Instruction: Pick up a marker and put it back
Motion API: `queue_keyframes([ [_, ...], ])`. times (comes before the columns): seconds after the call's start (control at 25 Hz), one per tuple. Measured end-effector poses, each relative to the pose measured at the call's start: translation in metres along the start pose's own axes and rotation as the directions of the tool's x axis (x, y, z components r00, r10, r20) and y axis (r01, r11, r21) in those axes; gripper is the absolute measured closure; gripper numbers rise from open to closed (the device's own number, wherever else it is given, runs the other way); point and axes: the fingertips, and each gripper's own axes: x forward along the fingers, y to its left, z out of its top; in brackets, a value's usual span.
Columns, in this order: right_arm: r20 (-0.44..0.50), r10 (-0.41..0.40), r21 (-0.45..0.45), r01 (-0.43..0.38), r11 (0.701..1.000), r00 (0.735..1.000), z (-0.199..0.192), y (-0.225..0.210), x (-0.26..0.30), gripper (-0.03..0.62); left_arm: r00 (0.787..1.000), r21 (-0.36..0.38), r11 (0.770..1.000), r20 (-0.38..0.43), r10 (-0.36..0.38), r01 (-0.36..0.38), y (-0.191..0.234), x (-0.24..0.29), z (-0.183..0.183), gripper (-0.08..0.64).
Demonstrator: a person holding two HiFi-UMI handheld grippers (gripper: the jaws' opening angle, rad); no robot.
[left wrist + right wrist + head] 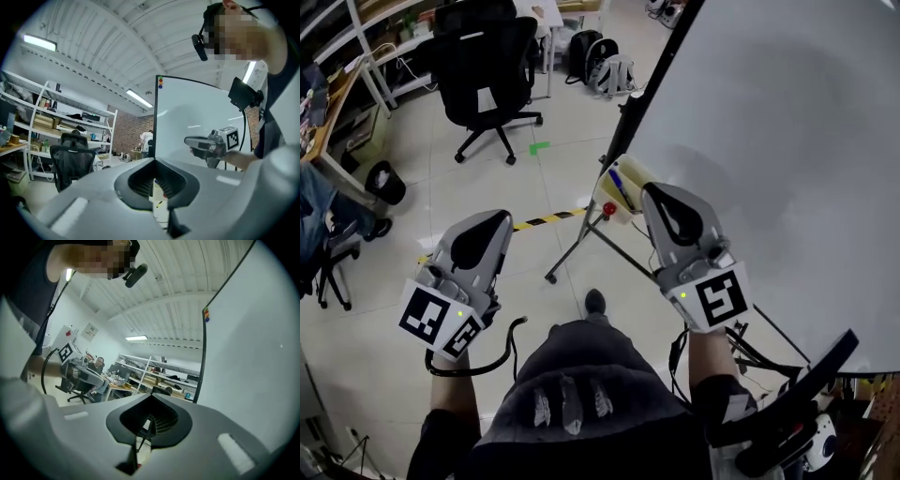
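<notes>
Am holding my right gripper (654,195) beside tray (607,211) since marker (619,186) is lying there; jaws together, gripping nothing. My left gripper (499,221) hanging aside, likewise closed, empty.

A slim blue marker (617,185) lies flat in the pale yellowish tray (638,174) at the lower corner of the white whiteboard (769,141), lengthwise along the tray's run. Nothing holds it. A small red, rounded piece (609,209) sits at the tray's near end, possibly another marker's cap.
</notes>
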Motion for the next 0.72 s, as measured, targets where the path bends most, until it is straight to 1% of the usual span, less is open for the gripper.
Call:
queue_keyframes([
  [0.24, -0.035, -0.046, -0.016, 0.046, 0.999, 0.998, 0.005, 0.026, -0.03, 0.592, 0.999, -0.022, 0.999, -0.008, -0.05, 0.05, -0.019, -0.023, -0.01, 0.554],
  [0.4, -0.038, -0.061, -0.012, 0.061, 0.998, 0.997, 0.006, 0.02, -0.052, 0.592, 0.997, -0.021, 0.997, -0.014, -0.076, 0.076, -0.043, -0.014, -0.011, 0.554],
  [0.56, -0.02, -0.09, 0.007, 0.09, 0.996, 0.996, 0.016, 0.014, -0.08, 0.592, 0.996, -0.006, 0.996, -0.017, -0.087, 0.087, -0.07, -0.014, -0.007, 0.554],
  [0.72, -0.012, -0.105, 0.019, 0.105, 0.994, 0.994, 0.017, 0.009, -0.114, 0.592, 0.996, -0.002, 0.997, -0.048, -0.079, 0.079, -0.099, -0.016, -0.016, 0.554],
])
